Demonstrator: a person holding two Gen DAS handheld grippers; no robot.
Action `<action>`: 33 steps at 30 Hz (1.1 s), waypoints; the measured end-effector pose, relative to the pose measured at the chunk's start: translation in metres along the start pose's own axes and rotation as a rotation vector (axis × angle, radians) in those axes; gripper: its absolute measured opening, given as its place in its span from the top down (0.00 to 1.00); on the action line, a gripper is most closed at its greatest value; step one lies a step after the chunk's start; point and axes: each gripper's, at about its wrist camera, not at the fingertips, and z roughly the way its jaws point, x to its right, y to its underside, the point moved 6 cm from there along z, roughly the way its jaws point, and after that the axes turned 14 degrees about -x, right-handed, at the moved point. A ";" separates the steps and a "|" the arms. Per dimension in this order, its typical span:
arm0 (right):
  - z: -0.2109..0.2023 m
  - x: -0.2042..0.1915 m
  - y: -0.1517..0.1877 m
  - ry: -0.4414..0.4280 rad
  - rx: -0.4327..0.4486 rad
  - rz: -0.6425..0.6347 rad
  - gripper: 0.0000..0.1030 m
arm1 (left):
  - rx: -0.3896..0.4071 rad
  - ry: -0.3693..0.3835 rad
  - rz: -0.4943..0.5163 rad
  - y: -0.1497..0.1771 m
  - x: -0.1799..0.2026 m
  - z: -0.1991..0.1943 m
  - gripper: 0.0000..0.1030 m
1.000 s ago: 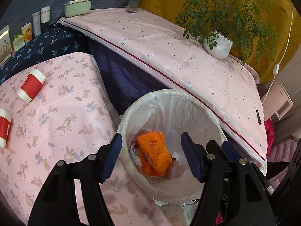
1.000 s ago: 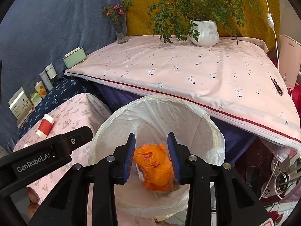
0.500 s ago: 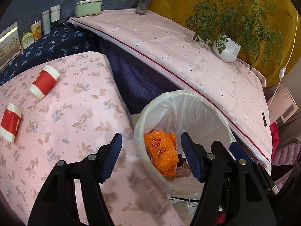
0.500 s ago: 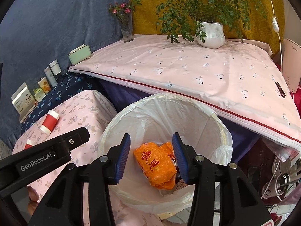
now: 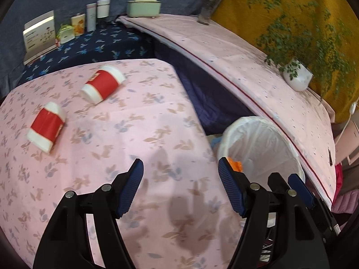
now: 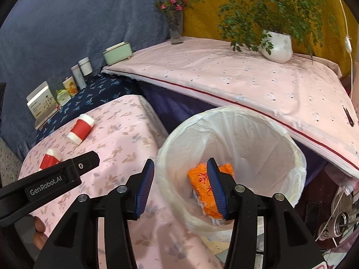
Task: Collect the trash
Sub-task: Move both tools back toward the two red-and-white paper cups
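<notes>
Two red-and-white paper cups lie on their sides on the pink floral table [image 5: 157,134]: a farther cup [image 5: 103,84] and a nearer cup [image 5: 47,126]. They also show in the right wrist view, the farther cup [image 6: 80,129] and the nearer cup [image 6: 49,158]. A white-lined trash bin [image 6: 233,139] stands beside the table and holds an orange wrapper [image 6: 200,181]. My left gripper [image 5: 180,183] is open and empty over the table edge. My right gripper [image 6: 180,183] is open and empty at the bin's near rim.
A higher pink-covered table [image 6: 235,78] with a potted plant [image 6: 277,46] and a flower vase [image 6: 175,27] stands behind the bin. Boxes and jars [image 5: 67,29] line a dark blue floral surface at the back left. Cans and cables [image 6: 336,219] lie at the lower right.
Both grippers have swung left, away from the bin and toward the floral table. The orange wrapper now lies in the bin. The right gripper's jaws have opened wider.
</notes>
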 end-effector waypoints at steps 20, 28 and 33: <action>0.030 -0.112 0.021 -0.066 -0.067 -0.172 0.50 | 0.019 -0.107 -0.305 0.013 -0.174 -0.008 0.36; 0.055 -0.143 0.019 -0.088 -0.101 -0.209 0.50 | 0.023 -0.080 -0.312 0.002 -0.205 0.002 0.37; 0.069 -0.157 0.016 -0.097 -0.115 -0.222 0.50 | 0.010 -0.044 -0.314 -0.006 -0.212 0.014 0.45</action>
